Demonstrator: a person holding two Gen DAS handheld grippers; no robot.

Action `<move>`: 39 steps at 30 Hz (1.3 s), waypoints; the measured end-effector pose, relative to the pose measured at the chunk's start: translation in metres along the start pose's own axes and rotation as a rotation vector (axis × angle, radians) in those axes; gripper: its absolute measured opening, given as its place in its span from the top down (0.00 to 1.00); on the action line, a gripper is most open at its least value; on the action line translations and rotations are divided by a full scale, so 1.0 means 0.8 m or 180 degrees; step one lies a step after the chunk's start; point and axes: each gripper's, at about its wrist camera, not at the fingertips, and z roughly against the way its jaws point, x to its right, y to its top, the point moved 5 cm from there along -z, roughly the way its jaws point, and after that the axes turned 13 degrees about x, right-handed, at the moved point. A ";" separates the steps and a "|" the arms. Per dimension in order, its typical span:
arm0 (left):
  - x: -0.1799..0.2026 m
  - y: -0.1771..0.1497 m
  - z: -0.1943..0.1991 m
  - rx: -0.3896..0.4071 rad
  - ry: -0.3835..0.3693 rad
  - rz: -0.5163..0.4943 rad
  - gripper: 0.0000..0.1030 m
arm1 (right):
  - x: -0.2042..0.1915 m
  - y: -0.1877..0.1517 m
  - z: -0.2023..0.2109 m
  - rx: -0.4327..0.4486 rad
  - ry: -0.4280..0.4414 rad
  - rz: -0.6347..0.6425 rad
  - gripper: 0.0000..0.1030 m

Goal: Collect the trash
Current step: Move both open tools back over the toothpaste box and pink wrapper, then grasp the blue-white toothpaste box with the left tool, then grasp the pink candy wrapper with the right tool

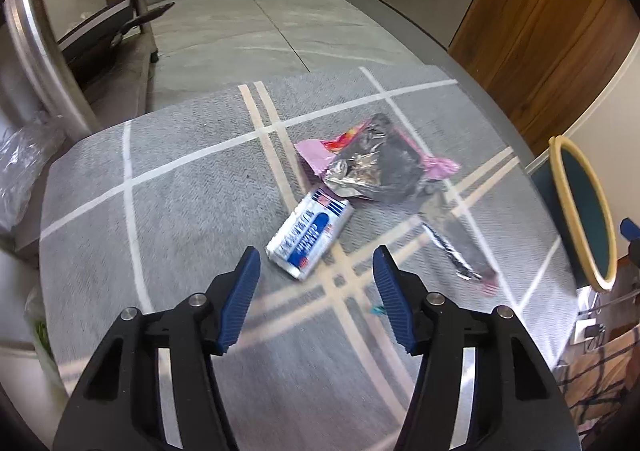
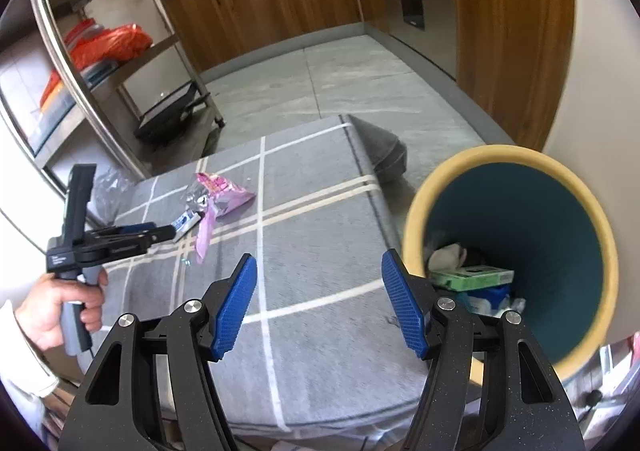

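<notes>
1. While my left claw (image 1: 316, 271) hangs wide open with nothing between its blue ribbed pads, the white-and-blue printed paper packet (image 1: 310, 239) lies just ahead of the tips on the grey cloth-covered table with pale crossing stripes (image 1: 192, 155), apart from both fingers; I judge I'm lined up to straddle it.
2. Just beyond the packet, touching its far end, sits the crumpled pink-and-silver foil wrapper (image 1: 376, 167), with a foil strip trailing toward my right.
3. My right claw (image 2: 318, 283) is equally wide and holds nothing; it hovers over the table's near edge with the teal bin with a cream rim (image 2: 412, 219) close on its right, mouth tilted toward me, likely so trash drops straight in.
4. Inside the bin I can see a green box (image 2: 472, 277) and some white crumpled paper; the rest is hidden behind my right finger.
5. The packet's lettering is blurred, and a small teal scrap (image 1: 377, 310) beside my left claw's right finger is too small to identify
</notes>
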 end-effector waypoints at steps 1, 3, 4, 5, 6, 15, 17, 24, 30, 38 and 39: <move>-0.001 0.001 -0.004 -0.0003 -0.0011 -0.0013 0.45 | -0.002 0.000 -0.006 -0.0021 0.0001 0.0013 0.36; -0.002 0.003 -0.015 -0.0016 -0.0042 -0.0051 0.47 | -0.007 0.001 -0.015 -0.0054 0.0001 0.0035 0.36; -0.003 0.004 -0.021 -0.0021 -0.0054 -0.0075 0.47 | -0.009 0.002 -0.021 -0.0069 0.0005 0.0049 0.36; -0.004 0.005 -0.025 -0.0025 -0.0070 -0.0089 0.48 | -0.012 0.003 -0.025 -0.0080 0.0013 0.0059 0.36; -0.005 0.005 -0.031 -0.0036 -0.0088 -0.0102 0.48 | -0.015 0.004 -0.032 -0.0094 0.0028 0.0079 0.36; -0.009 0.006 -0.025 -0.0033 -0.0102 -0.0001 0.76 | -0.056 0.018 -0.092 -0.0168 0.0268 0.0315 0.36; -0.013 0.005 -0.020 -0.0063 -0.0093 0.0053 0.78 | -0.068 0.020 -0.106 -0.0197 0.0349 0.0372 0.36; -0.036 0.006 0.013 -0.0110 -0.0062 0.0393 0.94 | -0.102 0.032 -0.159 -0.0361 0.0810 0.0205 0.36; -0.050 0.001 0.031 -0.0099 -0.0028 0.0548 0.95 | -0.104 0.036 -0.209 -0.0592 0.0960 -0.0432 0.36; -0.046 0.007 0.045 -0.0007 -0.0072 0.0636 0.95 | -0.111 0.004 -0.247 -0.0907 0.1075 -0.1268 0.55; -0.046 0.006 0.047 -0.0001 -0.0076 0.0636 0.95 | -0.113 0.003 -0.248 -0.0921 0.1089 -0.1307 0.66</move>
